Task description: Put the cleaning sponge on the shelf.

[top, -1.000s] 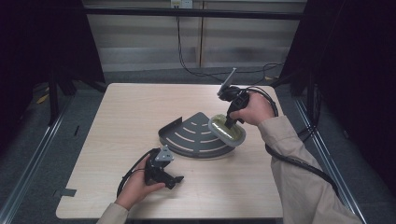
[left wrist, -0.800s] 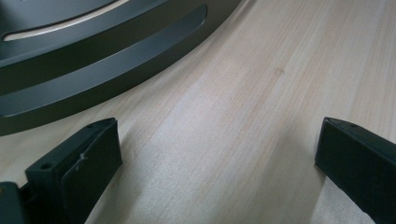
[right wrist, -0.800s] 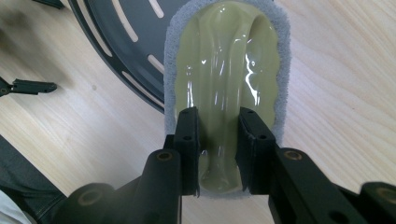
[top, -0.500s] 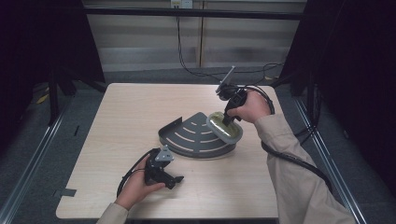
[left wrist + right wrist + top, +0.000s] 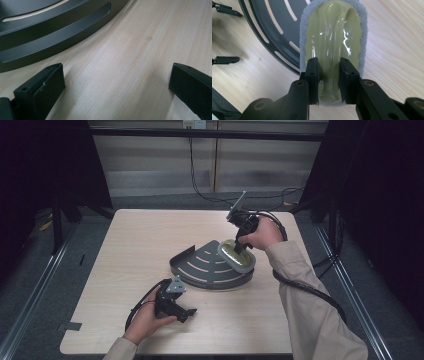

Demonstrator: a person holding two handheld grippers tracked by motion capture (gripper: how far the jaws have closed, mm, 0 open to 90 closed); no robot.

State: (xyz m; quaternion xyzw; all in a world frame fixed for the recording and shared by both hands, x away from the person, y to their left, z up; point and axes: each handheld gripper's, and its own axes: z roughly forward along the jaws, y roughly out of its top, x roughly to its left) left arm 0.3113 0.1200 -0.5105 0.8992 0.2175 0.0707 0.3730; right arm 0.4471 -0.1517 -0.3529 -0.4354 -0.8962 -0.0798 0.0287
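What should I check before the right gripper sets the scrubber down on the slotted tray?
1. Grip: right gripper is shut on the yellow handle ridge of the scrubber: ok.
2. Scrubber position: it overlaps the right edge of the dark slotted tray, partly over the table: not ok if it must sit fully inside.
3. Contact between scrubber and tray: cannot tell.
4. Left gripper: jaws wide open with nothing between them, over bare wood beside the tray: ok.
5. Tray steadied: nothing holds it: not ok.
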